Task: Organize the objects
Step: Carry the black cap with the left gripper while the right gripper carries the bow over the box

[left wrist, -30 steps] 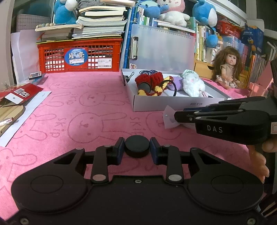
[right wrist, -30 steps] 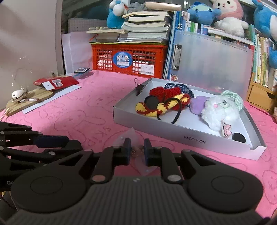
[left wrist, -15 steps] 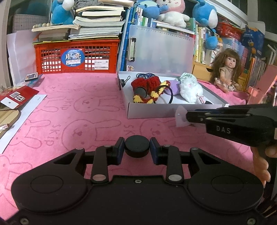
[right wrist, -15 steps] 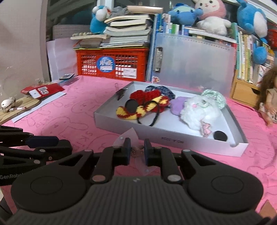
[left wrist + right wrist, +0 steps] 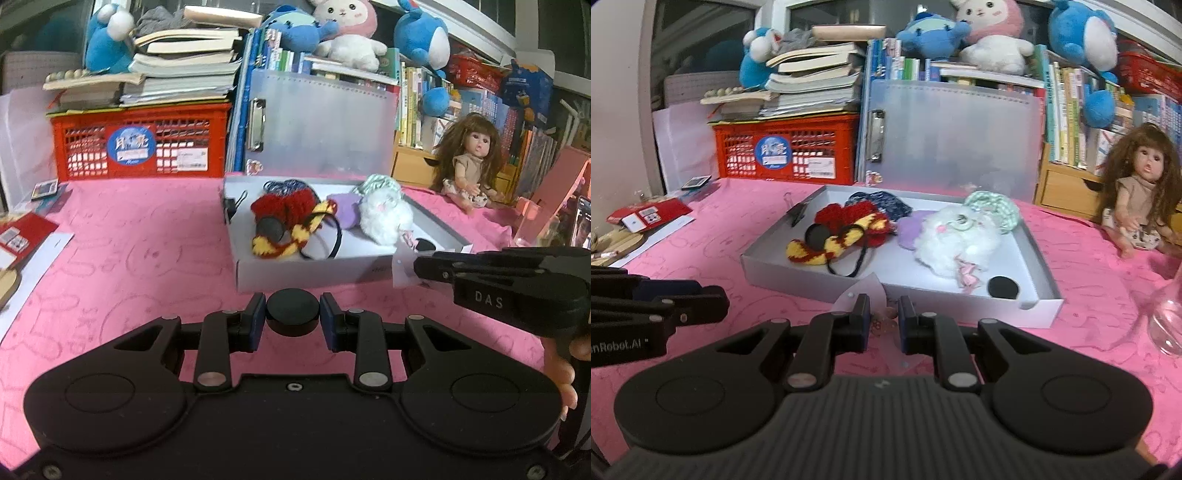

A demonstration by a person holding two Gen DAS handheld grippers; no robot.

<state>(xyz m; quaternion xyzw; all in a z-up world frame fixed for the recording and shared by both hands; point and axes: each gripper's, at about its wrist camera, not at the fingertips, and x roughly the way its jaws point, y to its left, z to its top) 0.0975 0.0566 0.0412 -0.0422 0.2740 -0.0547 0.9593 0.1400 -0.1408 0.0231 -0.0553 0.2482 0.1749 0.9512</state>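
Observation:
My left gripper (image 5: 292, 316) is shut on a black round puck (image 5: 293, 312) and holds it above the pink cloth, just short of the white box's near wall (image 5: 306, 273). My right gripper (image 5: 883, 319) is shut on a small clear plastic packet (image 5: 862, 291) with a little charm inside, held close to the box's front wall (image 5: 923, 301). The box holds a red and yellow knitted headband (image 5: 846, 232), a white fluffy toy (image 5: 956, 240), a purple piece (image 5: 908, 230) and a black disc (image 5: 1002, 287). The right gripper also shows in the left wrist view (image 5: 417, 267).
A red crate (image 5: 140, 144) with stacked books and a translucent clipboard case (image 5: 325, 122) stand behind the box. A doll (image 5: 1137, 192) sits at the right. A glass vessel (image 5: 1167, 317) is at the right edge. Red cards and paper (image 5: 650, 218) lie at the left.
Both grippers have moved forward toward the box, each keeping its hold. The box now looks closer in both views.

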